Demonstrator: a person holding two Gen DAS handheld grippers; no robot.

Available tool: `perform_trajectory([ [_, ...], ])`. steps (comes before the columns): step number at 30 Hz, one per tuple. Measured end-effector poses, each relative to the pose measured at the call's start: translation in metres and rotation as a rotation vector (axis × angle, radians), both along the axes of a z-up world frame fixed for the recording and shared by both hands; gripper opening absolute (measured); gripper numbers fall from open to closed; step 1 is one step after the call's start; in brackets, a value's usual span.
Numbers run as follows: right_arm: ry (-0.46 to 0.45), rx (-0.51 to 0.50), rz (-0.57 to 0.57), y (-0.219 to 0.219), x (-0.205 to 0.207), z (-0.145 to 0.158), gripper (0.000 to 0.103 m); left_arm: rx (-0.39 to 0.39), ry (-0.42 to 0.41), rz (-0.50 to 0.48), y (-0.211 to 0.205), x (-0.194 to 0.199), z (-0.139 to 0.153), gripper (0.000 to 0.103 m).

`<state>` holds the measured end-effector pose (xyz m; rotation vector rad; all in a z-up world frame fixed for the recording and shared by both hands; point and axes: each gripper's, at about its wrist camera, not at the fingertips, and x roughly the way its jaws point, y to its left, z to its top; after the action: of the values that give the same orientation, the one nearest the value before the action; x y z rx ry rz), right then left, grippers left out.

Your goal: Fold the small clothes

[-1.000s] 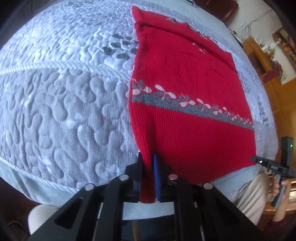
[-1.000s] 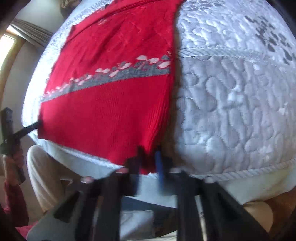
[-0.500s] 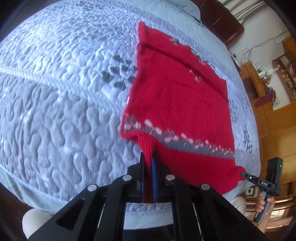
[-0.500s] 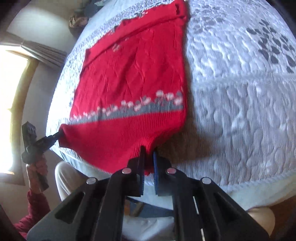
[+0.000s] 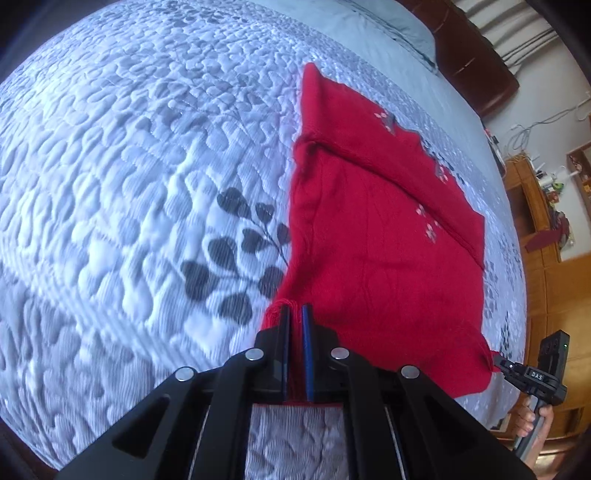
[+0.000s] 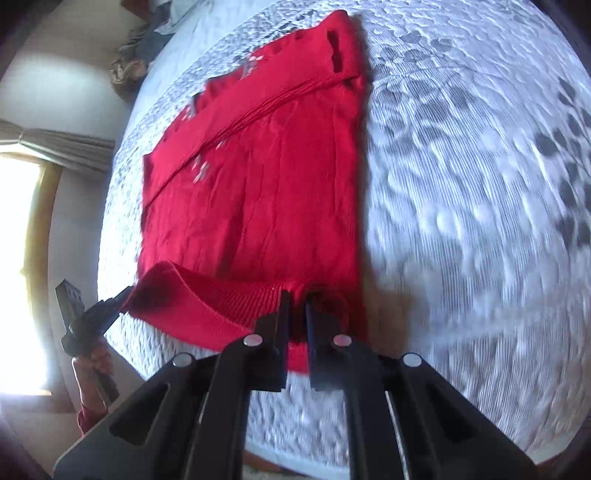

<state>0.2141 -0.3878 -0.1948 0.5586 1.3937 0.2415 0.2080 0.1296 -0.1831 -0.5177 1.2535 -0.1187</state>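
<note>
A red knitted sweater point(image 5: 384, 236) lies on a quilted white-and-grey bedspread point(image 5: 129, 184); it also shows in the right wrist view point(image 6: 258, 192). My left gripper point(image 5: 295, 314) is shut on the left corner of its ribbed hem, lifted over the body. My right gripper point(image 6: 297, 299) is shut on the hem's right corner; the hem point(image 6: 207, 299) curls up between the two grippers. The right gripper also shows in the left wrist view point(image 5: 496, 360), and the left gripper in the right wrist view point(image 6: 122, 295). The grey patterned band is hidden under the raised hem.
A grey pillow point(image 5: 373, 22) and dark headboard point(image 5: 476, 70) lie at the far end of the bed. Wooden furniture point(image 5: 546, 280) stands to the right. A bright window point(image 6: 18, 266) with curtain is on the left. Dark leaf prints mark the quilt.
Both grippers have lifted the hem corners and carried them forward over the sweater toward its collar. The lower part now folds over and hides the grey patterned band.
</note>
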Motion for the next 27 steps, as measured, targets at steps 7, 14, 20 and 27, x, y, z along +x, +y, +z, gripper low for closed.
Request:
perform_trajectory([
  [7, 0.037, -0.035, -0.006, 0.0, 0.028, -0.017, 0.021, -0.018, 0.016, -0.016, 0.0, 0.015, -0.004, 0.021],
  [14, -0.101, -0.049, 0.02, -0.019, 0.017, 0.023, 0.028, 0.172, -0.162, -0.154, 0.004, 0.006, 0.049, 0.059],
  [20, -0.177, -0.138, 0.154, -0.003, 0.011, 0.037, 0.04, 0.257, -0.215, -0.322, -0.023, 0.008, 0.051, 0.059],
  [27, -0.183, -0.157, 0.23, 0.021, 0.025, 0.017, 0.042, 0.301, -0.208, -0.427, -0.049, 0.029, 0.018, 0.058],
])
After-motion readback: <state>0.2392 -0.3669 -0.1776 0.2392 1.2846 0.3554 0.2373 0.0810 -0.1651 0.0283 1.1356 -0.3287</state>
